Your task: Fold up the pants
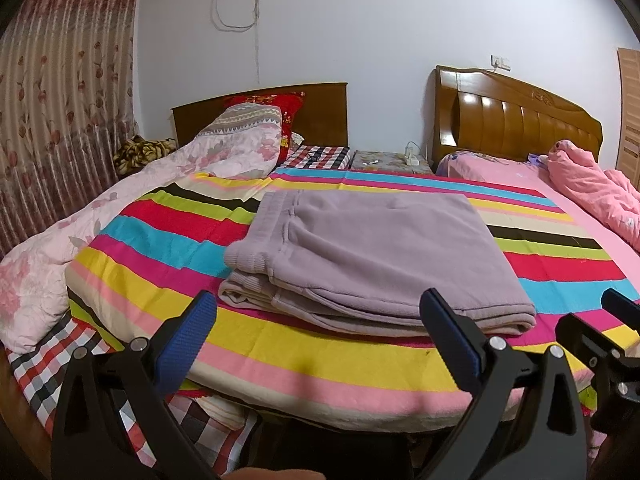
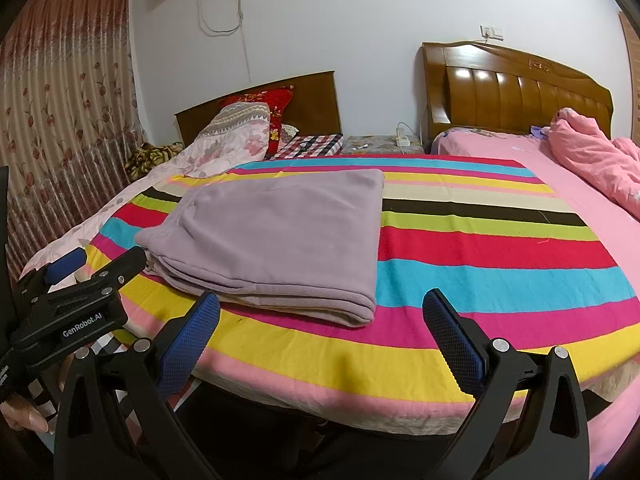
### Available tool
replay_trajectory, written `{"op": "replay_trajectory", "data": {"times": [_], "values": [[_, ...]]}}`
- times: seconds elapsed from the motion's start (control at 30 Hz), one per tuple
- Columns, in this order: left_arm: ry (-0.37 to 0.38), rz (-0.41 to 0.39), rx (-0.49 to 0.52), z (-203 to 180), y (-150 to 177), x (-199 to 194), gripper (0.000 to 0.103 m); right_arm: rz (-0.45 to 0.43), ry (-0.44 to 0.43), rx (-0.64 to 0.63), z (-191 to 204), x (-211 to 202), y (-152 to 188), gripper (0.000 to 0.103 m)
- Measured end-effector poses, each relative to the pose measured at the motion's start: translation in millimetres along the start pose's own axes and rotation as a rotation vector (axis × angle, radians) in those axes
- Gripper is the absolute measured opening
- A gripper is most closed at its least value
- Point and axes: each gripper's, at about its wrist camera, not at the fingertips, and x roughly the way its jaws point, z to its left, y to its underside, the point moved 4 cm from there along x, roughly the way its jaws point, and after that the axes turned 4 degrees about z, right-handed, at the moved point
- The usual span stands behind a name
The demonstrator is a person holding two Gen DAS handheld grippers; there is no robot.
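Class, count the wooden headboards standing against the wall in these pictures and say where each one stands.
2. The plain dark headboard stands at the left, behind the red pillow. The taller carved headboard stands at the right, behind the pink bedding. None seems hidden.

Folded lilac pants (image 2: 276,236) lie on the striped blanket (image 2: 480,248); the right gripper (image 2: 320,312) hovers spread wide, left gripper (image 2: 80,276) alongside

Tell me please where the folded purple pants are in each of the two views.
Left wrist view: the purple pants lie at picture centre, on the striped blanket, above the open left gripper.
Right wrist view: the pants lie left of centre.
Shared landmark: the carved wooden headboard, upper right.
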Motion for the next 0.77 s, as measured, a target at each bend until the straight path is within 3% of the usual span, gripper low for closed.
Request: {"op": "replay_trajectory", "data": {"times": [0.37,0.77], "values": [[0.022,0.030,-0.028,1.5,0.3,5.9,0.101,0.003,-0.002,0.002,-0.4,0.3,-0.4,0.098],[-0.042,0.088,-0.070,24.5,7.6,30.1,0.101,0.012,-0.037,0.060,-25.5,8.4,2.2,0.098]]}}
